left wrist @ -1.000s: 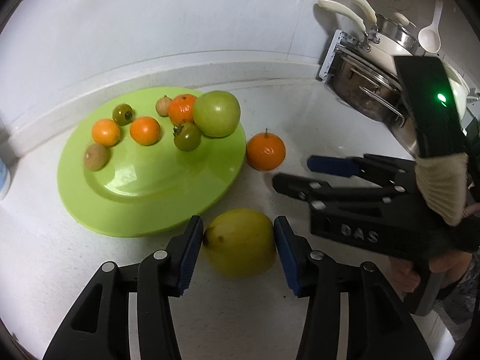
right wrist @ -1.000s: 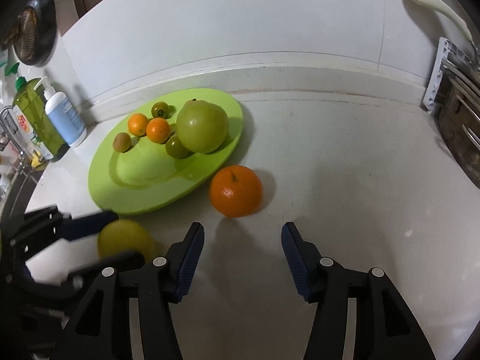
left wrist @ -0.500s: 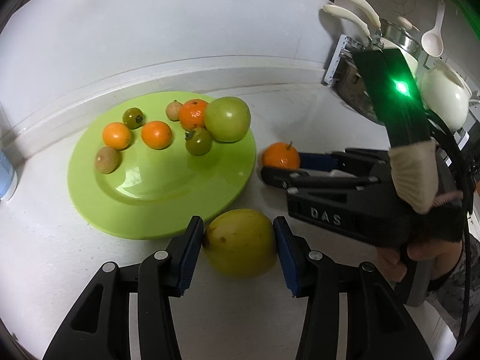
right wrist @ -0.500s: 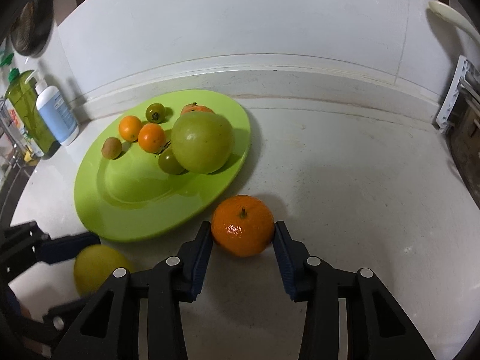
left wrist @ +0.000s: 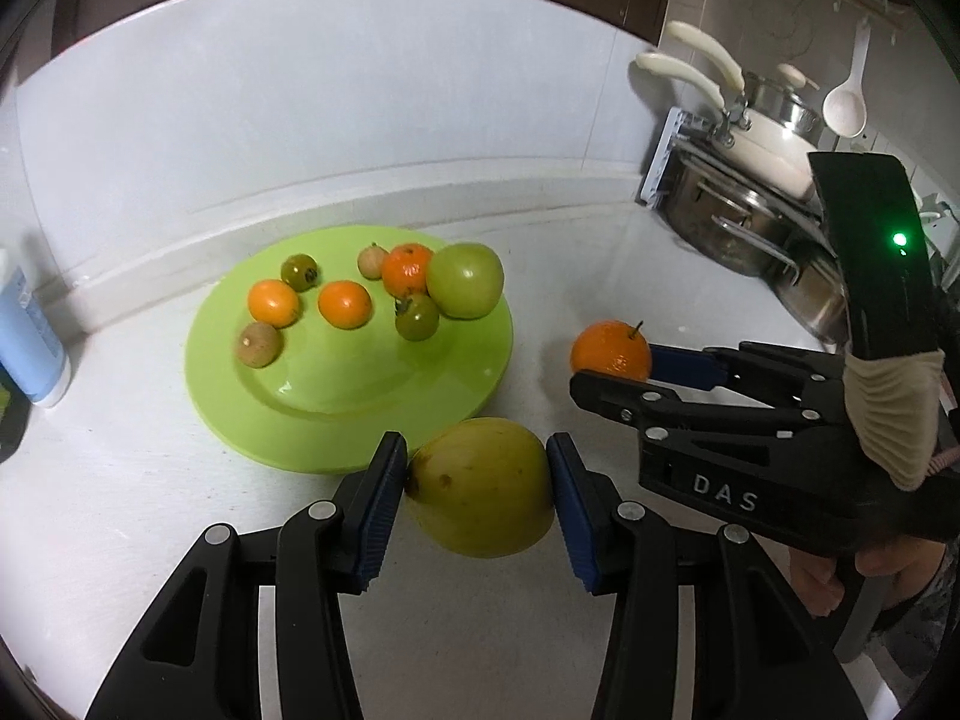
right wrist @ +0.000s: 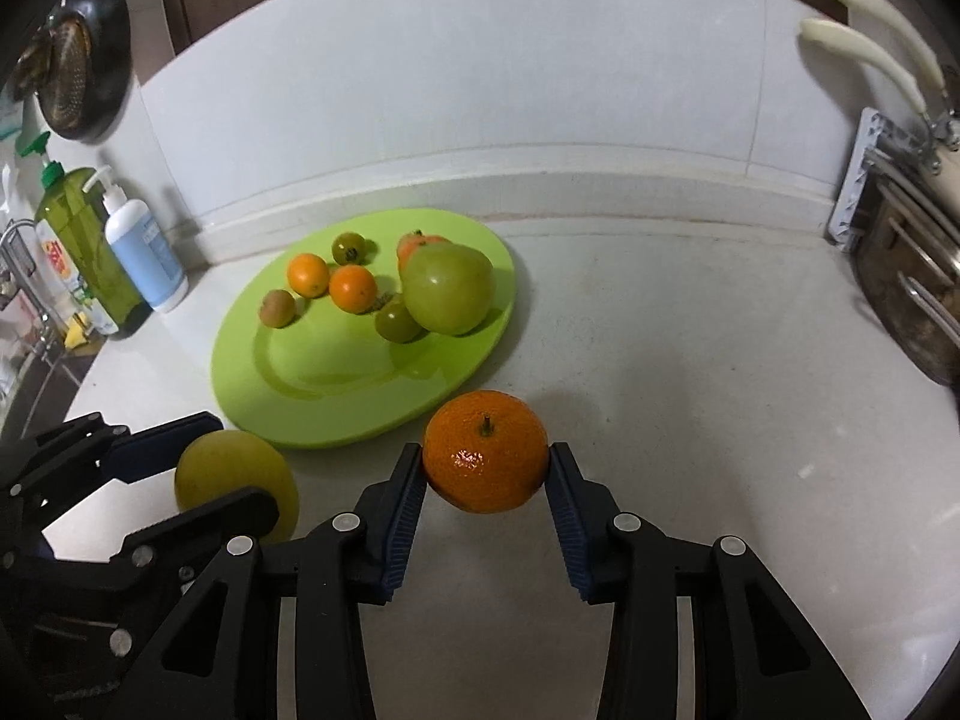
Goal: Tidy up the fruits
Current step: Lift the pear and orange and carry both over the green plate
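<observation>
My left gripper (left wrist: 477, 489) is shut on a large yellow-green fruit (left wrist: 480, 486), held just off the white counter in front of the green plate (left wrist: 336, 402). My right gripper (right wrist: 486, 483) is shut on an orange mandarin (right wrist: 485, 450) with a short stem, lifted near the plate's front right rim. The plate (right wrist: 336, 396) carries a big green apple (right wrist: 449, 287), small oranges, green tomatoes and a brown kiwi-like fruit. In the right wrist view the left gripper (right wrist: 180, 480) and the yellow-green fruit (right wrist: 231, 471) show at lower left. In the left wrist view the right gripper (left wrist: 606, 375) shows at right with the mandarin (left wrist: 609, 348).
A blue-white pump bottle (right wrist: 144, 252) and a green bottle (right wrist: 72, 228) stand at the left by the wall. Steel pots on a rack (left wrist: 732, 198) fill the right corner. A ladle (left wrist: 846, 102) hangs above them. A person's hand (left wrist: 864, 570) holds the right tool.
The right gripper moved forward and closed on the mandarin, then lifted it. The left gripper, gripping the yellow-green fruit throughout, rose a little; the plate looks farther away in both views.
</observation>
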`<state>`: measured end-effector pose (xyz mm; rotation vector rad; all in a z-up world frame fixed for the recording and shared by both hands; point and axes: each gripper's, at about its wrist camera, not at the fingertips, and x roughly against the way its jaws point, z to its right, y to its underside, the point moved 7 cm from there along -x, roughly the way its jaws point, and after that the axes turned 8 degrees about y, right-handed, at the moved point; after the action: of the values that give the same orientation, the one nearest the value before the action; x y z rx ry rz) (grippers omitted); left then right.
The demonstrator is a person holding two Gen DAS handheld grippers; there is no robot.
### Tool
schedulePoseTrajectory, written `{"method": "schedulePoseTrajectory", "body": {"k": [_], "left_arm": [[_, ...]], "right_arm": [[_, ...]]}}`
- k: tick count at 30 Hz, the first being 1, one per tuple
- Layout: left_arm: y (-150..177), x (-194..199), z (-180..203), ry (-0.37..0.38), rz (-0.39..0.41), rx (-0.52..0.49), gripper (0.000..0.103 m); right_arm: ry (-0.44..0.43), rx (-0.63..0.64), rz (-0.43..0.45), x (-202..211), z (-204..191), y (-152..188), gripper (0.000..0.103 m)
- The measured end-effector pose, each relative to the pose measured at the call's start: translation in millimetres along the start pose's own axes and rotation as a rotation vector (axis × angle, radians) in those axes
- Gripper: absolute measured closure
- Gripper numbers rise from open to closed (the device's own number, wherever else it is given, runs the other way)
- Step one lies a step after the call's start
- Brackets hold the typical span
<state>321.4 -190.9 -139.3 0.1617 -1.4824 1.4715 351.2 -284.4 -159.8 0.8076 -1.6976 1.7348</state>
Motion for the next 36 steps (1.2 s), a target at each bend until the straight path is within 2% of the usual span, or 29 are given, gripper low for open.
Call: {"method": "schedulePoseTrajectory", "body": {"k": [15, 25, 36], "left_arm": [[7.9, 69.1, -17.3, -0.039, 0.087, 0.019, 0.056], [6.3, 108.5, -34.8, -0.061, 0.143, 0.021, 0.056], [-20.8, 116.0, -51.0, -0.078, 0.167, -0.003, 0.056]], "right_arm": [[-0.006, -0.001, 0.072, 65.5, -36.7, 3.5, 0.061], [-0.015, 0.003, 0.107, 94.1, -65.5, 3.7, 0.061], [0.009, 0.014, 0.120, 96.3, -84.0, -12.6, 0.061]]}}
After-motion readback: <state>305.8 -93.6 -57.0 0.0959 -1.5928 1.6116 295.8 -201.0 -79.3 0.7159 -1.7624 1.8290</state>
